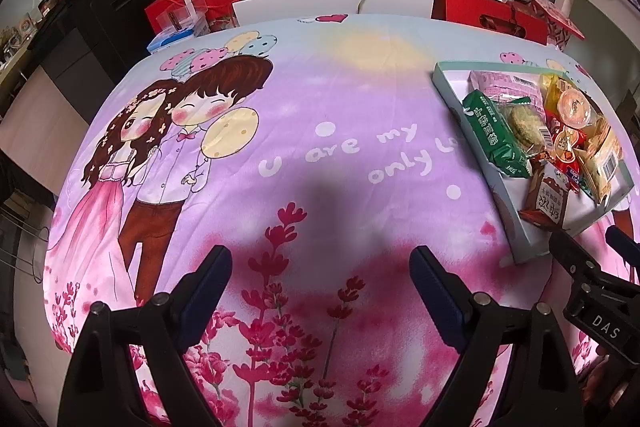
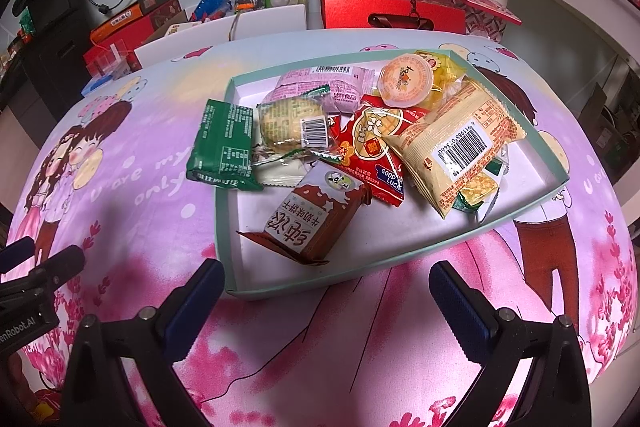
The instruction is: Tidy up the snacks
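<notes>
Pale-green cardboard tray (image 2: pixel 516 215) sitting on the bench (image 2: pixel 360 339), under a pink and purple cartoon-print cloth (image 1: pixel 340 99). Snacks all lying heaped inside it, none seen loose on the cloth. Green packet (image 2: pixel 226 145) hanging over the tray's left rim. Brown biscuit packet (image 2: pixel 312 223) lying nearest the camera; red packet (image 2: pixel 374 147) and yellow barcode packet (image 2: pixel 460 151) overlapping mid-tray; orange jelly cup (image 2: pixel 406 79) perching on top toward the far side; pink packet (image 2: pixel 320 83) at the back; clear-wrapped cookie (image 2: pixel 292 119) leaning over the green one.

Right gripper (image 2: pixel 326 291) hovering just in front of the tray's near edge, jaws spread wide, holding nothing. Left gripper (image 1: pixel 320 275) hanging over bare cloth well left of the tray, jaws likewise wide, gripping nothing.

Judging the stage: fitting either snacks just gathered into the tray, or a jumbled pile awaiting sorting. Not settling which from this alone.

Noting for any grasp here: packets overlapping and slippery, so picking from the top or an exposed edge; brown packet's near end looking most reachable; jelly cup likely rolling off if neighbours shifting.
</notes>
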Available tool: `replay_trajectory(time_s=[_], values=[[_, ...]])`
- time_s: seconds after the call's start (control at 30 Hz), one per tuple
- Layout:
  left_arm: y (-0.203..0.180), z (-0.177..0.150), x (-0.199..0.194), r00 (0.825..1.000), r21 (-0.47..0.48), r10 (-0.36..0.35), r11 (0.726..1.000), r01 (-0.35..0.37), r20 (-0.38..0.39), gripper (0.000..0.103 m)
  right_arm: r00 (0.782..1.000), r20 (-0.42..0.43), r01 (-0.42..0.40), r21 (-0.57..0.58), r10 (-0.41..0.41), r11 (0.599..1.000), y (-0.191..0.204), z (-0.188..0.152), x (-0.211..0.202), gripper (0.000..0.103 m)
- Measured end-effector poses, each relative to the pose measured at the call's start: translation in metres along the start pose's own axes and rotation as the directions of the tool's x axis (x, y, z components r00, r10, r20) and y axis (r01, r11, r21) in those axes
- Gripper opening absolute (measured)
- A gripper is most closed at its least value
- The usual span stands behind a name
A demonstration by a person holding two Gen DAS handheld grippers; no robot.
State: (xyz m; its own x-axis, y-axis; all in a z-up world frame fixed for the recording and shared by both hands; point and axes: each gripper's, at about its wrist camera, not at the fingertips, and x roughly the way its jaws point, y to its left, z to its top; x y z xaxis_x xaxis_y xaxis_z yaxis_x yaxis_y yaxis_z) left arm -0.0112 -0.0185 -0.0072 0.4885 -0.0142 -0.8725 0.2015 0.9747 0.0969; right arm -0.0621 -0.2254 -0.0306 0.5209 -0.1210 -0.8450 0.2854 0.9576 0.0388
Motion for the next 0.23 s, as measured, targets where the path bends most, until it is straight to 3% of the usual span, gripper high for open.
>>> replay_trajectory(time_s=[0.23], values=[[-0.0016, -0.0012, -0.0033, 1.000, -0.001, -0.004, 1.000, 0.004, 0.018, 0.090, 1.000, 0.000, 0.000, 0.001, 0.000, 1.000, -0.0003, 0.0005, -0.0002, 0.103]])
